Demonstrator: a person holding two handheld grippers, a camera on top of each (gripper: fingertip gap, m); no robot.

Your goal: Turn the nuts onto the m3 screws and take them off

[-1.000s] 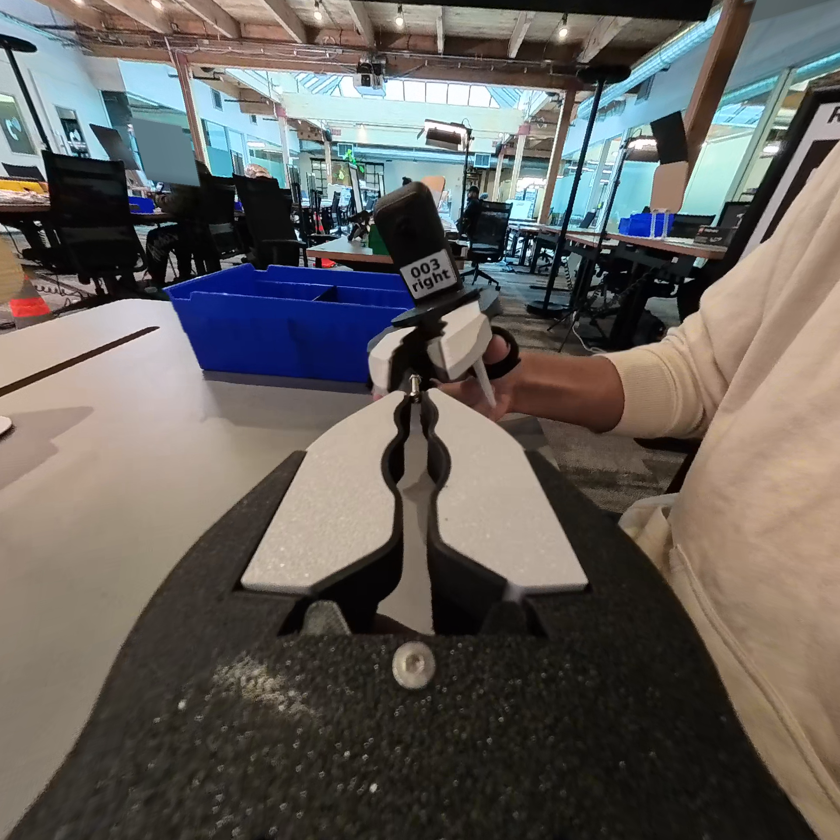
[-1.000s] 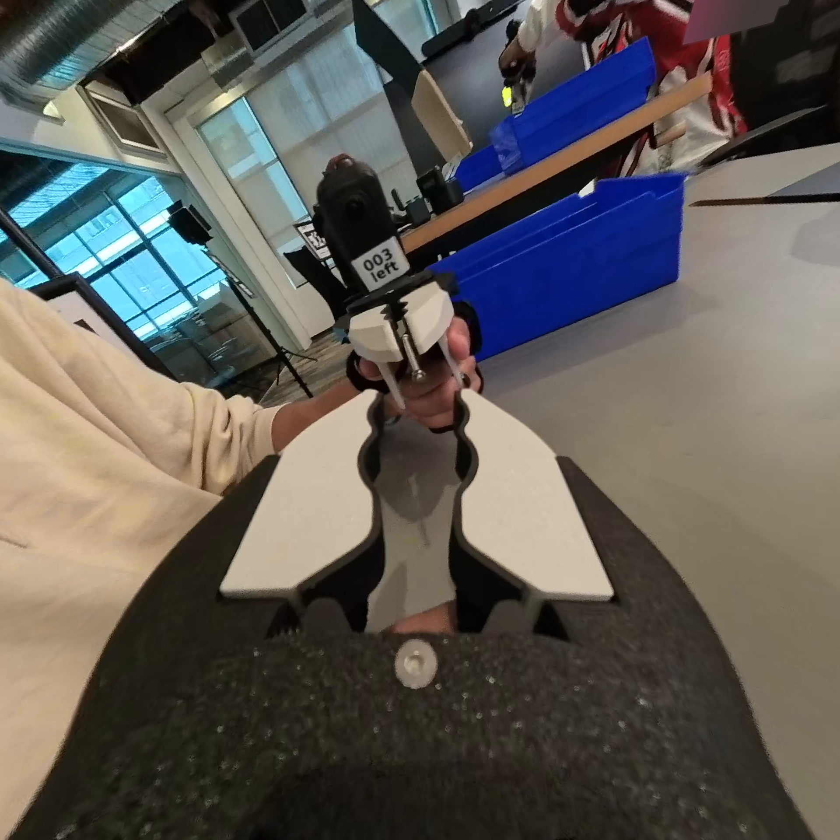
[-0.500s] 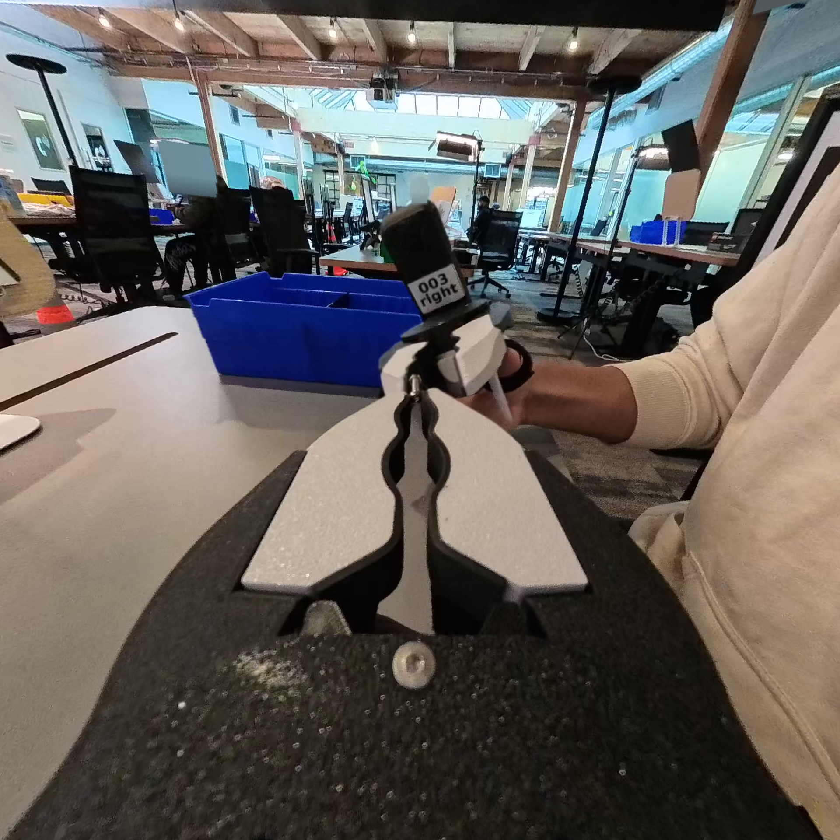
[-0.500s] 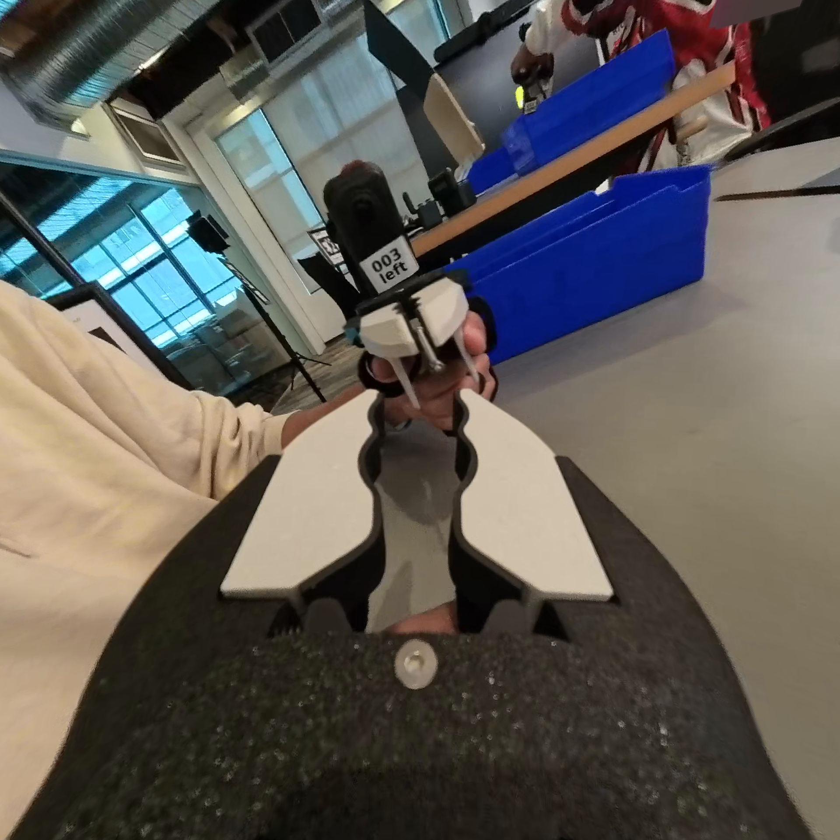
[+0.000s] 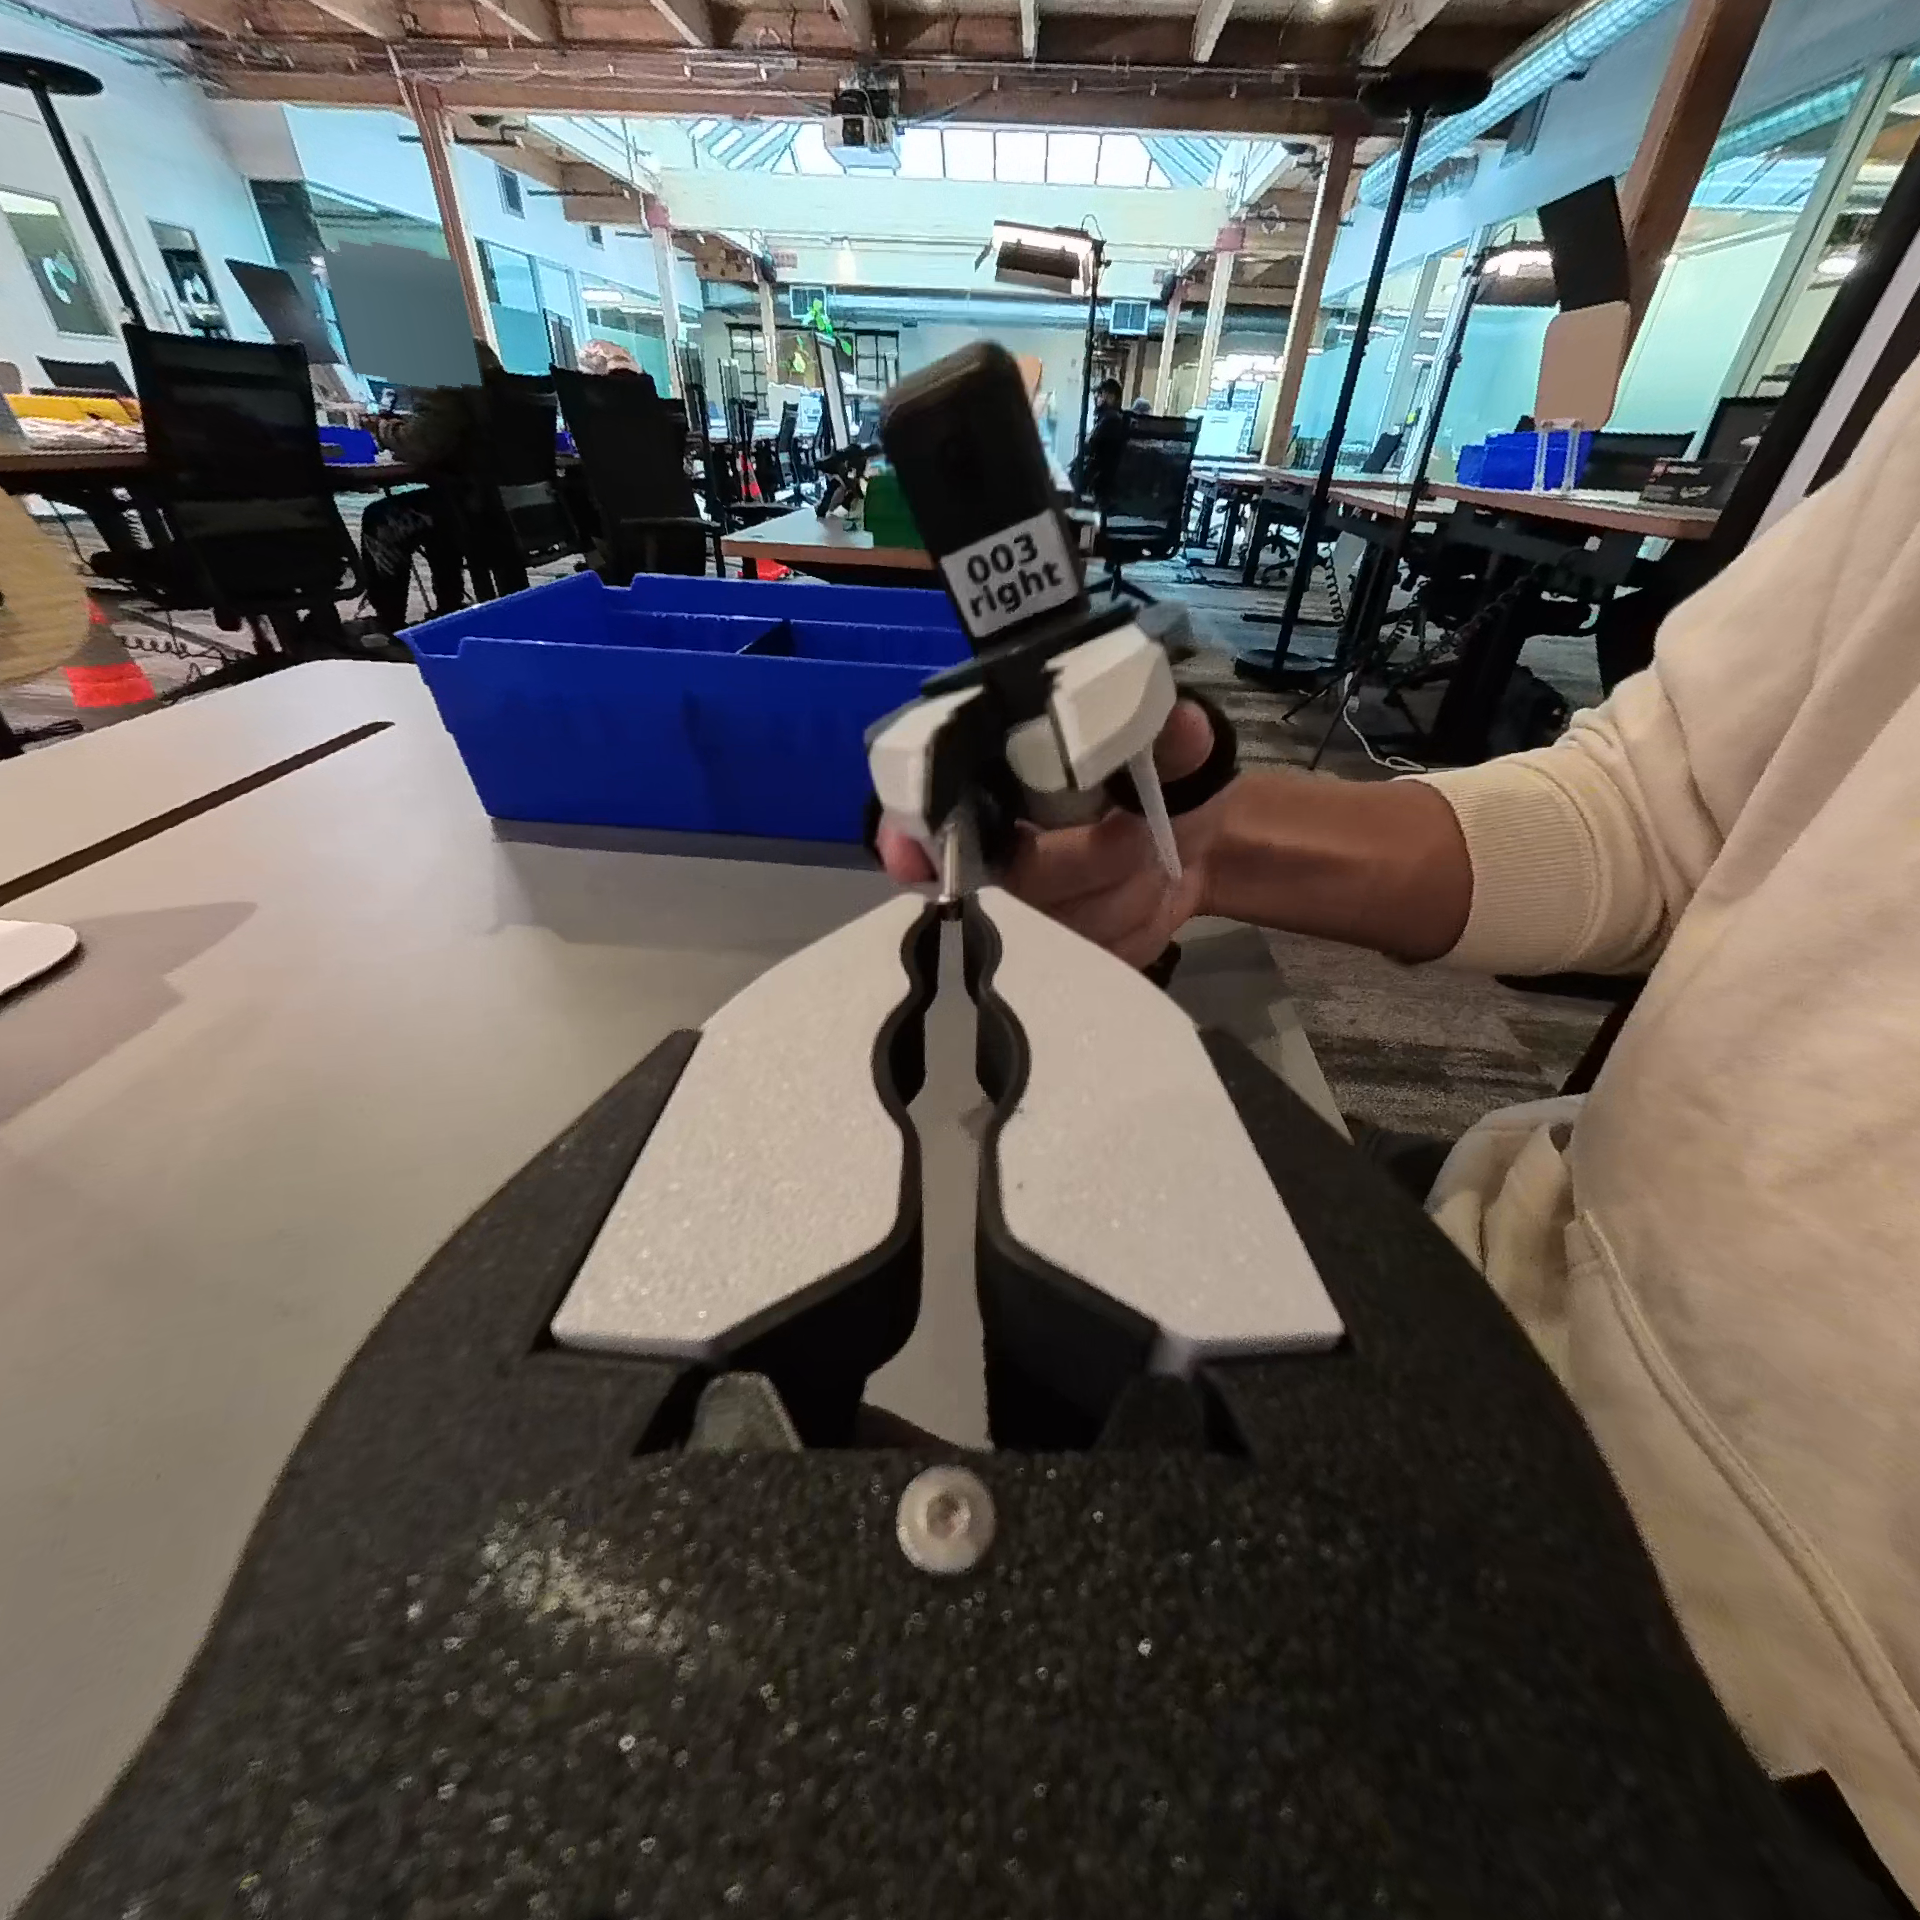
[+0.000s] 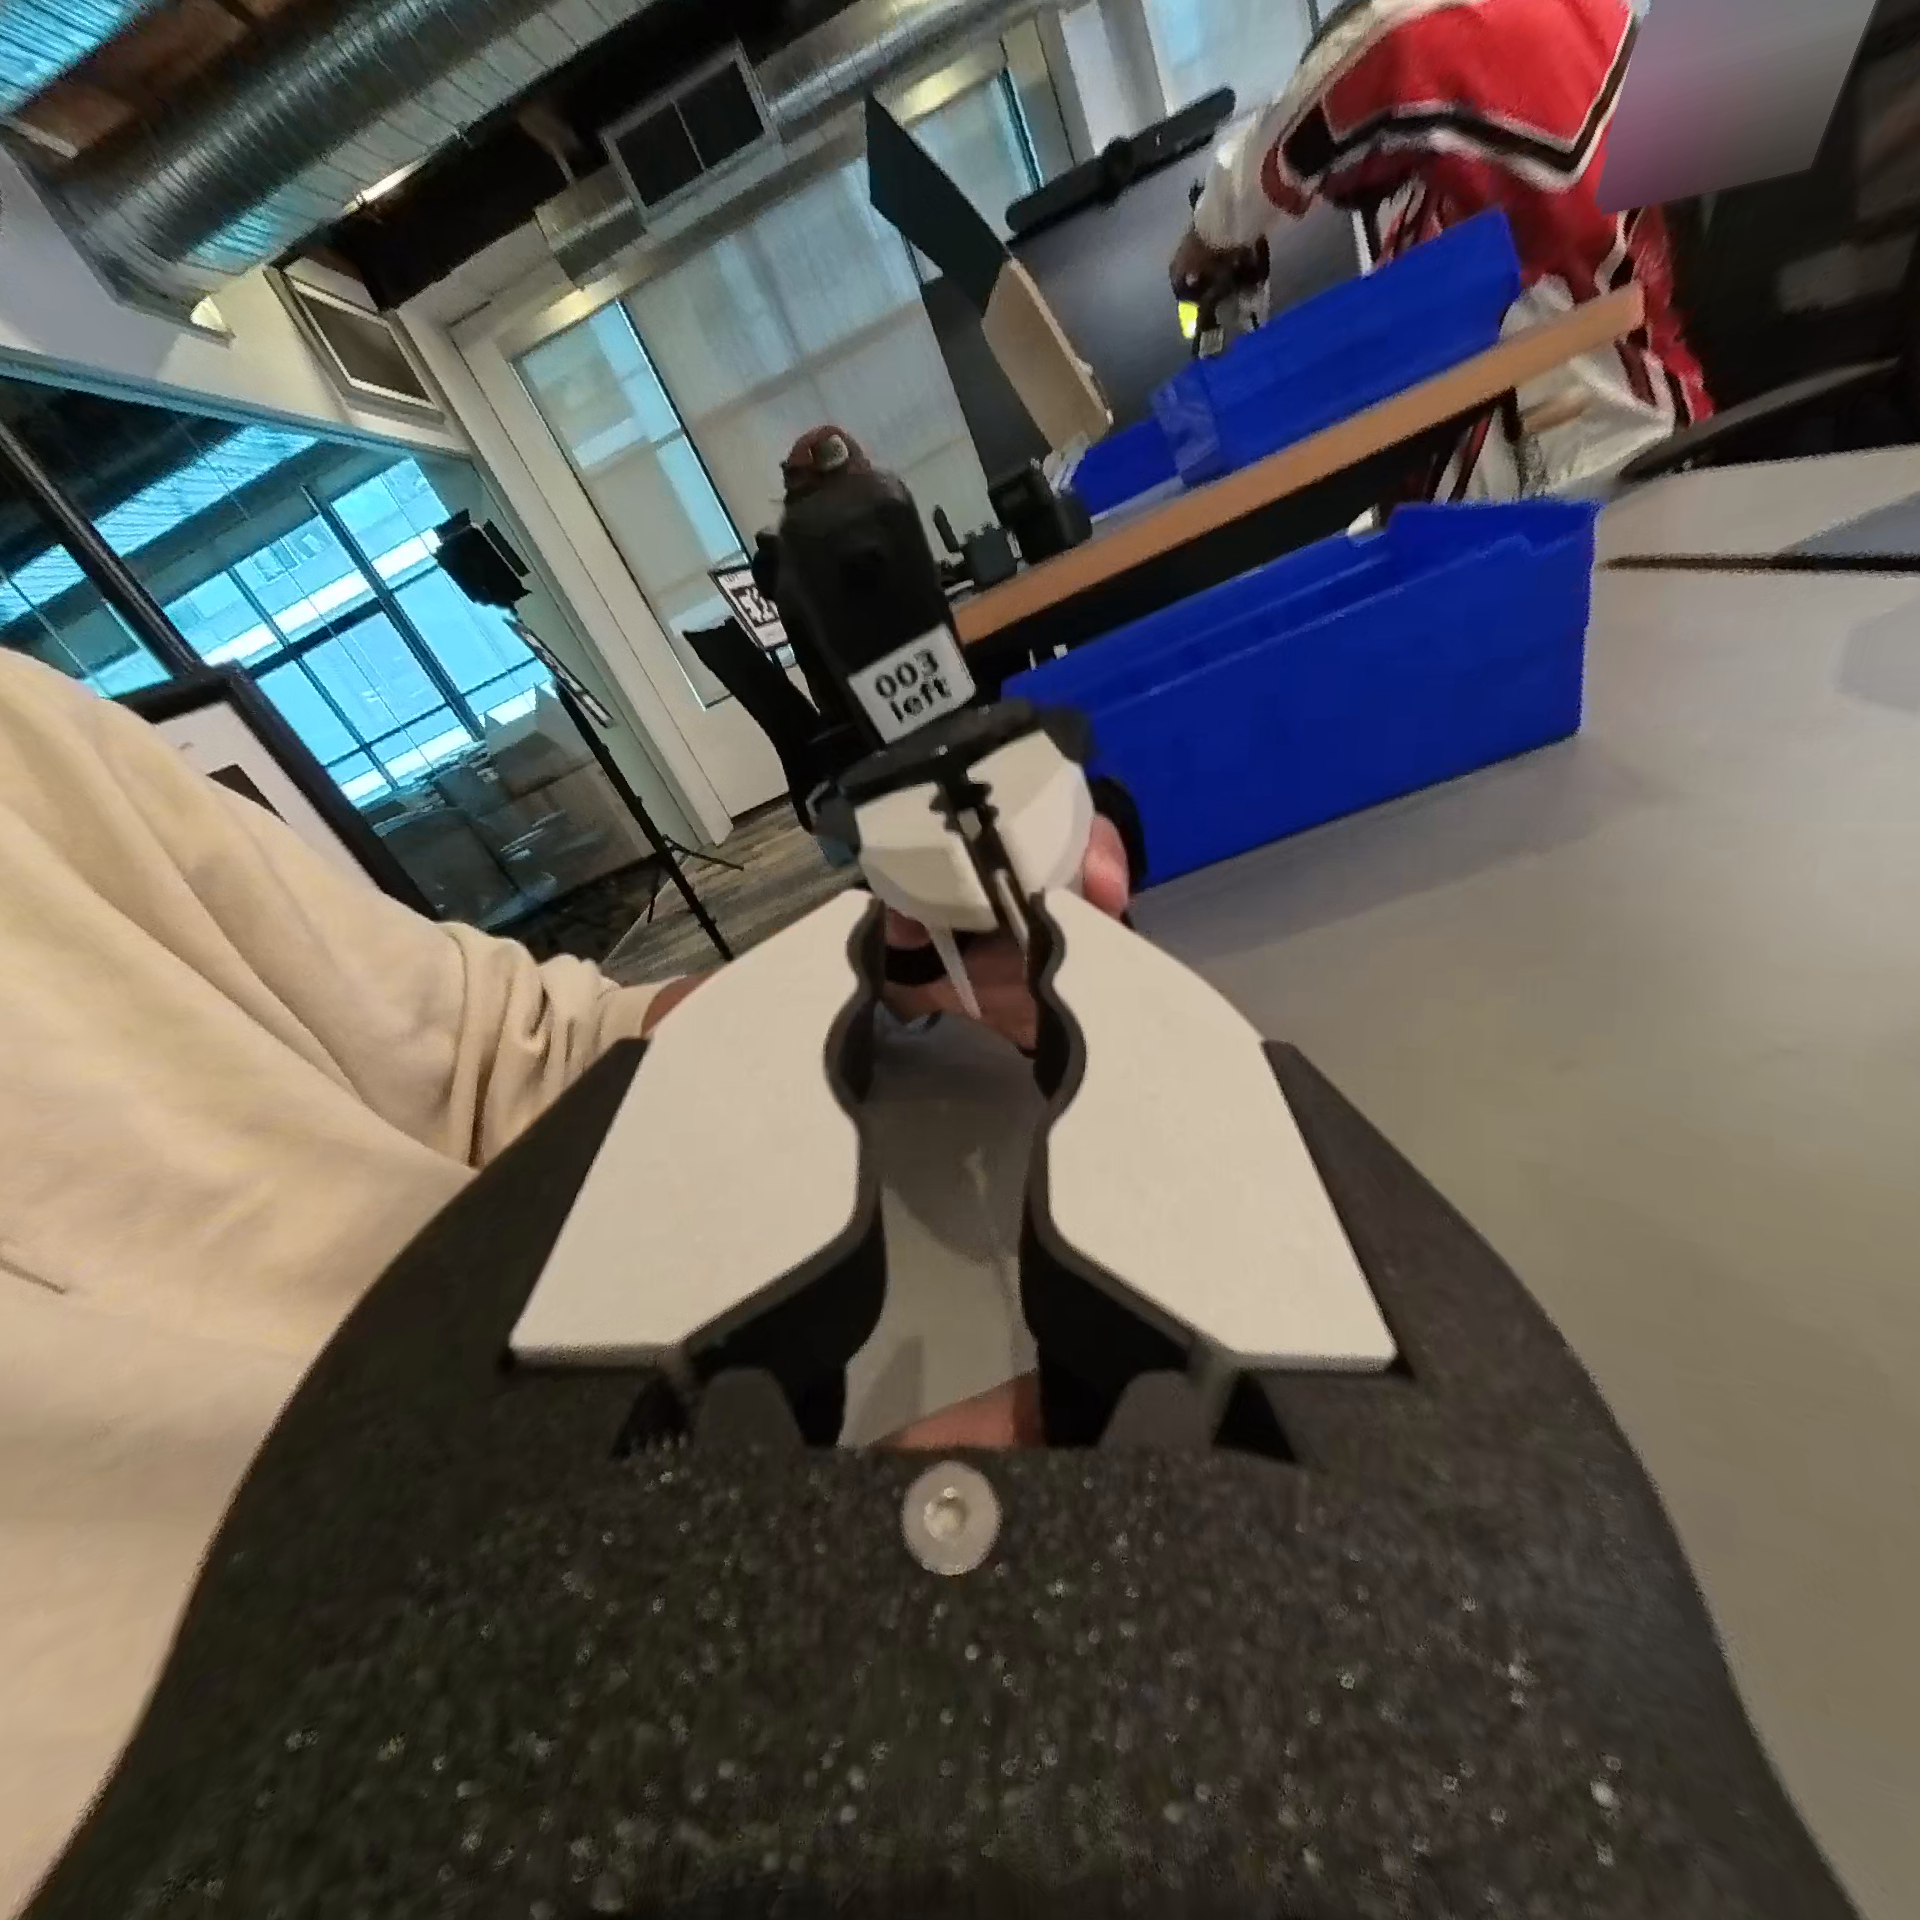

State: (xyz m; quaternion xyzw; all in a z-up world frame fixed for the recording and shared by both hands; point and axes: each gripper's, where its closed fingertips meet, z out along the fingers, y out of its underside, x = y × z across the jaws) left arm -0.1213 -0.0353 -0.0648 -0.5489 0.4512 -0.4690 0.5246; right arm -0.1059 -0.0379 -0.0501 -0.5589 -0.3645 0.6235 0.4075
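Observation:
In the left wrist view my left gripper (image 5: 951, 920) is shut on a thin metal m3 screw (image 5: 950, 868) that sticks out forward from its tips. The screw points into my right gripper (image 5: 987, 821), held by a hand just beyond. In the right wrist view my right gripper (image 6: 956, 940) is open, its fingers (image 6: 1132, 1091) well apart. The left gripper (image 6: 997, 831) and its screw (image 6: 1010, 894) sit in the gap at the right gripper's tips. This view is blurred and I cannot make out a nut in either view.
Both grippers are held above a grey table (image 5: 312, 987) near its front edge. A blue bin (image 5: 665, 727) stands at the back; it also shows in the right wrist view (image 6: 1351, 675). A white flat object (image 5: 31, 951) lies at the far left. A person in a red and white top (image 6: 1455, 156) stands at another table. Less than 4 cm separates the two grippers' tips.
The two grippers have come closer: the left gripper's tip with the screw has moved down between the right gripper's fingertips. The right gripper has rolled and tilted. Neither gripper's opening has visibly changed.

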